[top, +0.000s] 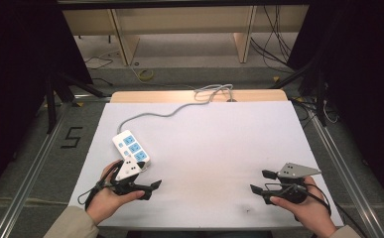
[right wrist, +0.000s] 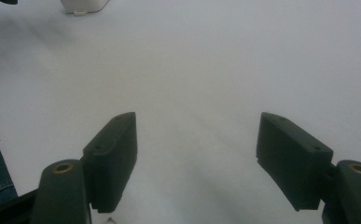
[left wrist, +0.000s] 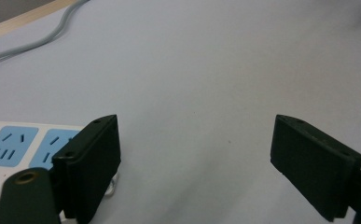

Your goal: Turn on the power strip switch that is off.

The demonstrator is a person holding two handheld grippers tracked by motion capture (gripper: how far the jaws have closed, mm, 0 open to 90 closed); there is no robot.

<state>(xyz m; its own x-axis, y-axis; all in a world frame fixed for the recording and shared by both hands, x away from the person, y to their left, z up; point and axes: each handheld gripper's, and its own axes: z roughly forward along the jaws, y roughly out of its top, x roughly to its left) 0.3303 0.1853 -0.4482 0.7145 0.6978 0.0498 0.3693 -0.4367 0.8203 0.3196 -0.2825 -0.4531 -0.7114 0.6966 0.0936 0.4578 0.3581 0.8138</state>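
Here my left hand-held gripper (top: 150, 187) sits jaws apart and empty, just beside the near end of the white power strip (top: 131, 148) on the desk (top: 219, 148) — I judge I'm between grasps. My right hand-held gripper (top: 261, 181) waits open too, well apart — next I must line up on the strip.

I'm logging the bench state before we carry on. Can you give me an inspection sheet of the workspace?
Surface: white board on a wooden table, bare apart from one item.
Job's things: white power strip with blue sockets, lying flat at the left side, nothing plugged in.
Clutter: nothing seen.
Grippers: left gripper open, just beside the strip's near end, nothing between its jaws; right gripper open and empty over bare board at the right.
Cables: grey cord runs from the strip off the far edge; more cables on the floor beyond.
Surroundings: wooden shelving behind, black curtains at both sides, metal rails along the floor.
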